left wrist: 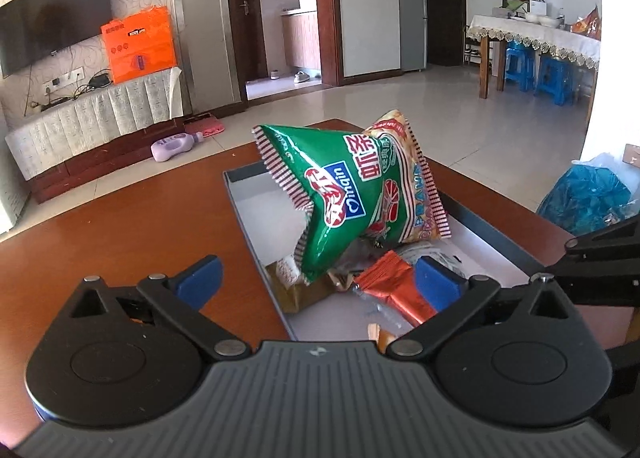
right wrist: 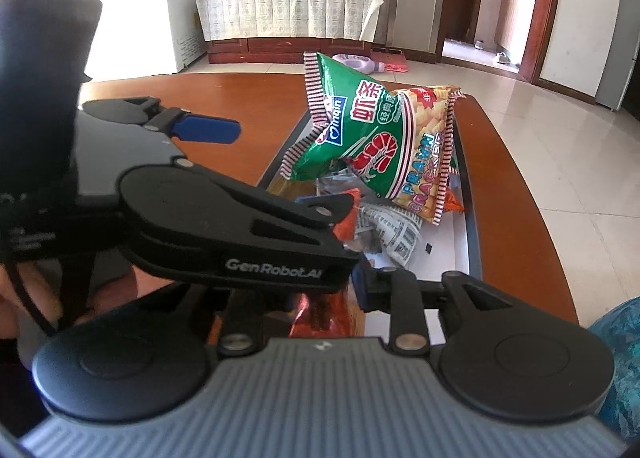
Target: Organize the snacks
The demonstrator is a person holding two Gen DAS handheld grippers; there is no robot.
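A green and orange prawn cracker bag (left wrist: pixel 352 193) (right wrist: pixel 384 133) stands tilted in a grey tray (left wrist: pixel 236 193) (right wrist: pixel 466 185) on the brown table (left wrist: pixel 120 225), on top of other wrappers. My left gripper (left wrist: pixel 318 264) (right wrist: pixel 292 165) is open wide, and neither blue pad touches the bag's lower corner between them. An orange wrapper (left wrist: pixel 396 290) lies by its right pad. My right gripper (right wrist: pixel 324 298) has a shiny orange wrapper (right wrist: pixel 316 314) between narrow-set fingers. Its left finger is hidden behind the left gripper, so I cannot see whether the pads press.
A blue plastic bag (left wrist: pixel 588 193) (right wrist: pixel 616 338) sits off the table's right side. A newsprint-patterned wrapper (right wrist: pixel 396 234) lies in the tray. The left gripper crosses over the right one. A person's hand (right wrist: pixel 24 298) shows at the left. Bare tabletop lies left of the tray.
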